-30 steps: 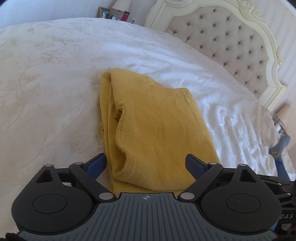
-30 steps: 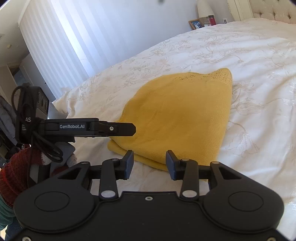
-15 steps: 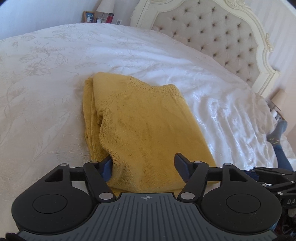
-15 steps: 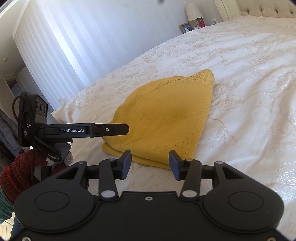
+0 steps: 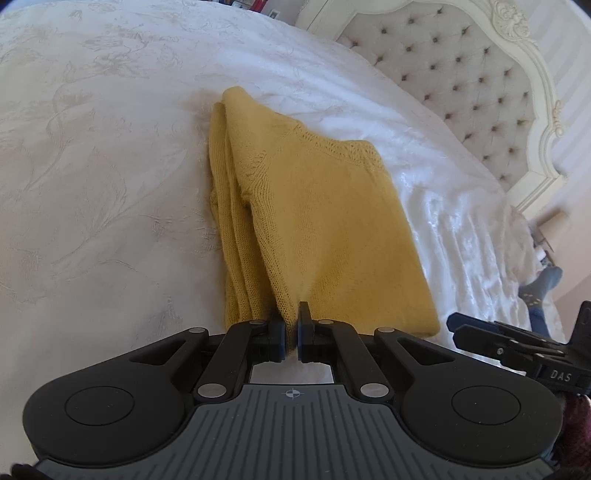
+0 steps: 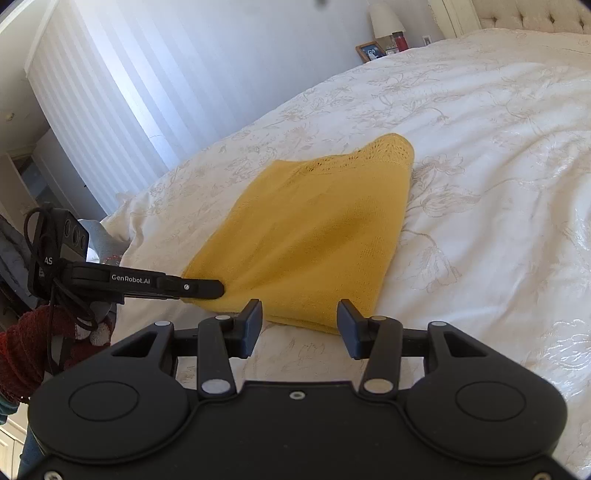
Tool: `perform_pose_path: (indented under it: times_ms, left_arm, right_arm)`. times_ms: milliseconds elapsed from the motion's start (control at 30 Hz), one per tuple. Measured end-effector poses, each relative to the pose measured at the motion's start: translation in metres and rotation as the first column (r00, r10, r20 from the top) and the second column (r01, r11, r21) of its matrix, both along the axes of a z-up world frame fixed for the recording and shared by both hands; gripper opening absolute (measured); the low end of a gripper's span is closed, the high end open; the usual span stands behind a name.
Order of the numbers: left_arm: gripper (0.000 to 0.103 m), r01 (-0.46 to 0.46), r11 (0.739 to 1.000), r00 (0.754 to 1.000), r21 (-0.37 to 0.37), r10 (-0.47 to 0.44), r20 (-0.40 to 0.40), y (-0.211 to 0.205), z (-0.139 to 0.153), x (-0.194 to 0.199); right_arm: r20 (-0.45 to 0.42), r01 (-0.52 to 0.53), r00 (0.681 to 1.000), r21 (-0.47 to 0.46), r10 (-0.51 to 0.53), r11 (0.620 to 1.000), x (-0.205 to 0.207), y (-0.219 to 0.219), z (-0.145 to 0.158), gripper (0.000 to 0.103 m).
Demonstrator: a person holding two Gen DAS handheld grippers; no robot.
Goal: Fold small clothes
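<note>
A folded yellow knit sweater (image 5: 325, 221) lies on the white bedspread (image 5: 92, 166). My left gripper (image 5: 291, 325) is shut on the sweater's near edge, with a pinch of yellow knit between its pads. In the right wrist view the left gripper (image 6: 207, 288) reaches in from the left onto the near left corner of the sweater (image 6: 314, 229). My right gripper (image 6: 299, 323) stands open just short of the sweater's near edge, its pads touching nothing. It also shows side-on as the right gripper (image 5: 458, 326) at the right of the left wrist view.
A tufted cream headboard (image 5: 461, 74) closes off the bed's far right. A lamp (image 6: 386, 22) and a photo frame (image 6: 371, 51) stand beyond the bed. Window blinds (image 6: 129, 92) fill the left wall. A red sleeve (image 6: 22, 350) holds the left gripper. A blue-socked foot (image 5: 546, 284) shows beside the bed.
The left gripper's jaws went from wide open to shut on the sweater's near edge while it moved in closer. The right gripper stayed half open and shifted slightly.
</note>
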State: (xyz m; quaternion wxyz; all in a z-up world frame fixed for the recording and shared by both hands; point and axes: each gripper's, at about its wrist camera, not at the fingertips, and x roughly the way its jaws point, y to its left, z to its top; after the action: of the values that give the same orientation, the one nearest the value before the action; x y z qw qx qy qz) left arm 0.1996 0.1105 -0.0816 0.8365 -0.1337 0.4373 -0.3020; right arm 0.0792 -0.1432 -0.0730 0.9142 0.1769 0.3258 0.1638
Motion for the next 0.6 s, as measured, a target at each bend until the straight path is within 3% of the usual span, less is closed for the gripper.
perform_pose_path:
  times_ms: [100, 200, 333, 400, 467, 533, 600]
  left_arm:
    - [0.009, -0.054, 0.998, 0.998, -0.023, 0.055, 0.033, 0.006, 0.008, 0.004]
    - [0.031, -0.104, 0.995, 0.986, 0.009, 0.102, 0.135, 0.01, 0.027, 0.006]
    - [0.039, -0.116, 0.992, 0.968, 0.052, 0.101, 0.229, 0.006, 0.049, 0.018]
    - [0.044, -0.115, 0.991, 0.964, 0.062, 0.096, 0.247, -0.002, 0.053, 0.03]
    - [0.053, -0.097, 0.993, 0.963, 0.062, 0.078, 0.257, -0.014, 0.055, 0.043]
    - [0.064, -0.067, 0.996, 0.966, 0.066, 0.049, 0.255, -0.026, 0.053, 0.058]
    - [0.066, -0.051, 0.996, 0.965, 0.07, 0.031, 0.261, -0.036, 0.049, 0.072]
  right_arm:
    - [0.011, -0.002, 1.0, -0.007, 0.002, 1.0, 0.004, -0.002, 0.003, 0.055]
    - [0.033, -0.009, 0.999, -0.033, 0.01, 0.999, 0.012, -0.003, 0.01, 0.057]
    - [0.074, -0.01, 0.997, -0.069, 0.015, 0.998, 0.032, -0.006, 0.019, 0.062]
    - [0.099, -0.011, 0.995, -0.088, 0.019, 0.996, 0.043, -0.005, 0.021, 0.065]
    - [0.129, -0.01, 0.991, -0.108, 0.024, 0.994, 0.059, -0.004, 0.023, 0.079]
    - [0.148, -0.022, 0.988, -0.109, 0.038, 0.994, 0.075, -0.003, 0.025, 0.08]
    - [0.158, -0.042, 0.986, -0.111, 0.06, 0.993, 0.092, -0.002, 0.026, 0.081]
